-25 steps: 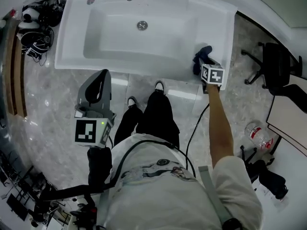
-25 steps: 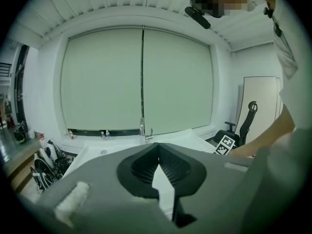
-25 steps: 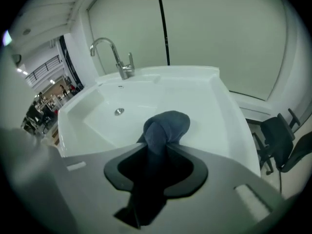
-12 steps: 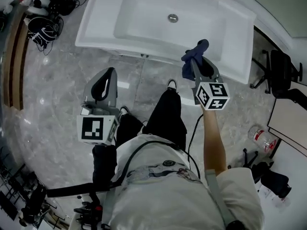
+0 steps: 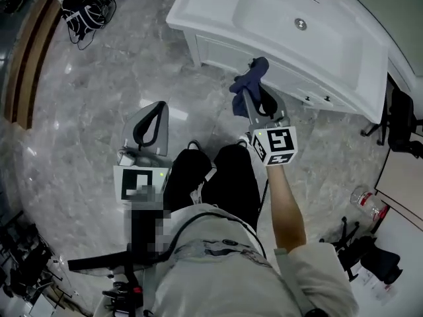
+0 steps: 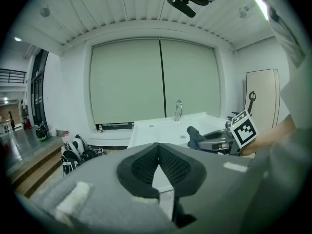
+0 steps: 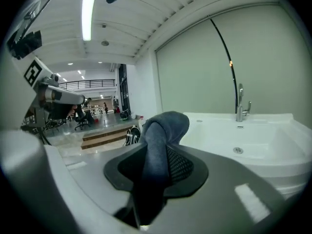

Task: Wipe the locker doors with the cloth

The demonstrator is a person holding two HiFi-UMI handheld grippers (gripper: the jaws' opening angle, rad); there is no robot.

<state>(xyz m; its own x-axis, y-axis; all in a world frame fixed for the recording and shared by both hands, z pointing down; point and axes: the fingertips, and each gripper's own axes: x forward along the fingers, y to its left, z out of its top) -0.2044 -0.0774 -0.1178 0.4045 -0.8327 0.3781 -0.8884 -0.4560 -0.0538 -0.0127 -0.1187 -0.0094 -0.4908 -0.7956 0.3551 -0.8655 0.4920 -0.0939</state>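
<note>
A dark blue cloth [image 5: 247,79] hangs in the air over the floor in front of the white sink [image 5: 344,71]. My right gripper [image 5: 254,96] is shut on it. In the right gripper view the cloth [image 7: 161,128] bulges out between the black pads of the right gripper [image 7: 157,155] and droops down the middle. My left gripper [image 5: 156,106] is held lower at the left over the grey floor, its tips together with nothing between them. In its own view the left gripper [image 6: 157,146] points toward the sink [image 6: 161,126], and the cloth [image 6: 193,135] shows to the right.
The sink unit has white cabinet doors [image 5: 225,51] and a faucet [image 7: 240,106]. Cables and bags [image 5: 86,8] lie by a wooden step [image 5: 26,65] at the far left. An office chair [image 5: 403,121], a plastic bottle [image 5: 365,200] and a black bag [image 5: 377,259] are at the right. A tall pale cabinet [image 6: 261,96] stands beyond.
The right gripper has lifted the cloth off the sink's right rim and carried it away from the sink. The view has swung left, so the sink now lies at the upper right. The left gripper has moved along too.
</note>
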